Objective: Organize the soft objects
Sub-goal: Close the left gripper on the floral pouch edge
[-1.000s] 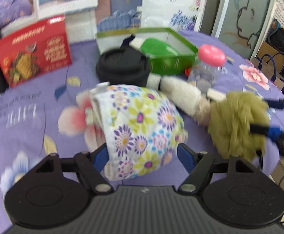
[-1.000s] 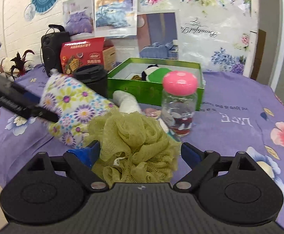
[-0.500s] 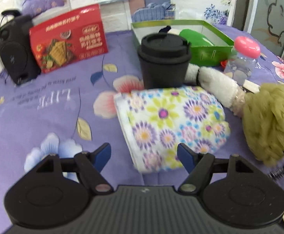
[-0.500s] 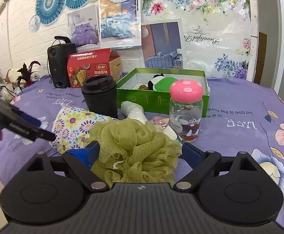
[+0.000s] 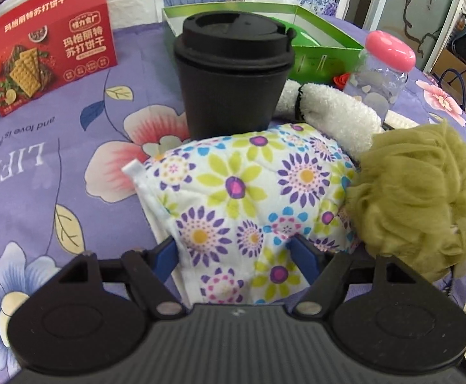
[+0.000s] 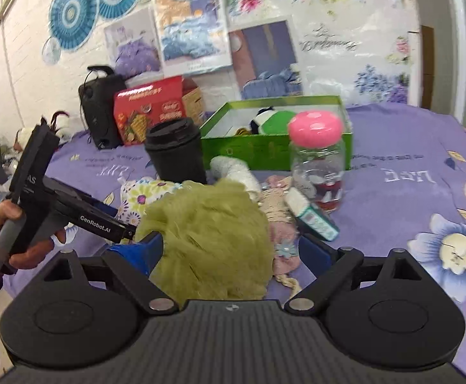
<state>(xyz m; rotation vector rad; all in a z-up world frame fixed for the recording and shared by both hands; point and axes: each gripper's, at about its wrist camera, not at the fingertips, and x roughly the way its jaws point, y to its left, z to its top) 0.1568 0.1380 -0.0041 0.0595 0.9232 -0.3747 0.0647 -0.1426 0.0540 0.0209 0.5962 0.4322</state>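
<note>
Floral cloth bundle [image 5: 245, 198] is shown on the purple surface [image 5: 57, 147], near the black cup [image 5: 233, 73], grasped by the left gripper [image 5: 234, 252] fingers. Green mesh sponge [image 6: 207, 233] is bracketed by the right gripper [image 6: 233, 249]; whether its fingers are clenched cannot be told.

Looks like you're in a bedding shop or showroom: duvet-set posters [image 6: 191, 28] and paper fans [image 6: 73, 16] cover the wall, floral purple sheet [image 6: 408, 147] over the counter.
</note>
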